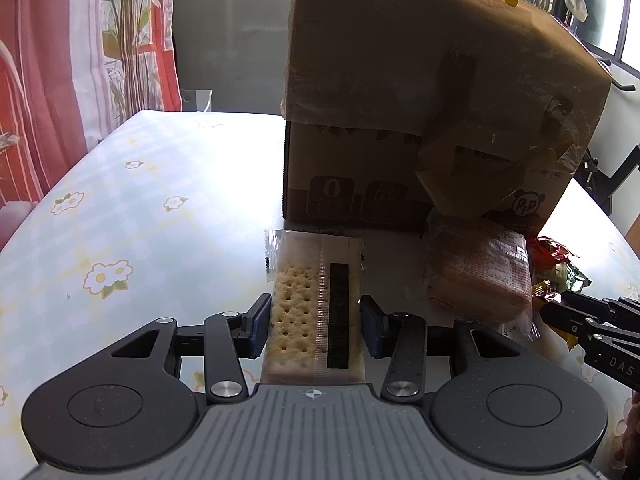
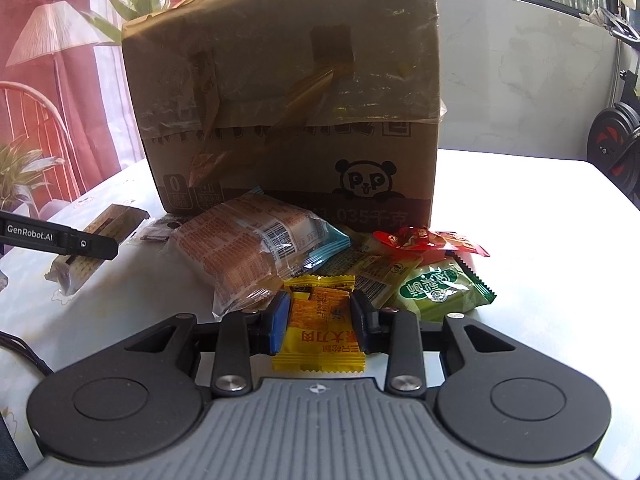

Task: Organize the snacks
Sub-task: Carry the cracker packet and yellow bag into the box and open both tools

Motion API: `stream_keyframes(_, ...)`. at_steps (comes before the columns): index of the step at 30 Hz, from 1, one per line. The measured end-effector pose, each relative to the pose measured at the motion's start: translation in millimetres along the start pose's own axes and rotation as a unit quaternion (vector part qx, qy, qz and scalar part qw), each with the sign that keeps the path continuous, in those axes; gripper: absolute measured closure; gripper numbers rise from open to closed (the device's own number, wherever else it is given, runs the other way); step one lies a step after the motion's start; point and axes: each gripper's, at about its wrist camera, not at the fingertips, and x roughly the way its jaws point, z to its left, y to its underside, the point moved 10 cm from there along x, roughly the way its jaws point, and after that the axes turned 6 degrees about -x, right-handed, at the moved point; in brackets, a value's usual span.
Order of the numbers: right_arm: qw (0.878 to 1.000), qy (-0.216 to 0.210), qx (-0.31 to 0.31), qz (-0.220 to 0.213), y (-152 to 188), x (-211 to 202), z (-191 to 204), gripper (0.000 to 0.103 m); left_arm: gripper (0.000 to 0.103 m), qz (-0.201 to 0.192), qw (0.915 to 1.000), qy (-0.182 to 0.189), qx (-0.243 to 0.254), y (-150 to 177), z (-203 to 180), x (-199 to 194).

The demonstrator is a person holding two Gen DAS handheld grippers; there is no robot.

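Observation:
My left gripper [image 1: 314,320] has its jaws on both sides of a clear-wrapped cracker pack [image 1: 304,300] lying on the table in front of a cardboard box [image 1: 420,100]. My right gripper [image 2: 320,320] is closed around a yellow snack packet [image 2: 320,336]. The cracker pack also shows in the right wrist view [image 2: 92,256], with the left gripper's finger across it. A large orange-printed bread pack [image 2: 248,252], a green packet [image 2: 440,288] and a red packet [image 2: 424,240] lie in a pile before the box [image 2: 288,100].
The table [image 1: 120,208] has a pale floral cloth. A red curtain and plants stand at the left. A chair back [image 2: 36,120] is beyond the table's left edge. Exercise equipment [image 2: 616,148] stands at the far right.

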Motion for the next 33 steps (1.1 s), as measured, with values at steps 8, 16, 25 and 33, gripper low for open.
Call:
stream_keyframes(8, 1.000, 0.000, 0.017, -0.021, -8, -17, -7, 0.069, 0.054, -0.018, 0.9998, 0.002, 0.001, -7, -3, -10)
stream_keyframes(16, 0.997, 0.000, 0.026, -0.078, -43, -48, -15, 0.069, 0.054, -0.094, 0.9952, -0.003, 0.029, -43, -9, -44)
stream_keyframes(25, 0.981, -0.009, -0.009, -0.192, -146, -92, -25, 0.069, 0.054, -0.198, 0.9771, 0.024, 0.074, -125, -45, -93)
stream_keyframes(33, 0.976, -0.023, -0.030, -0.212, -243, -62, -31, 0.069, 0.054, -0.199, 0.9757, 0.087, 0.028, -219, -81, -78)
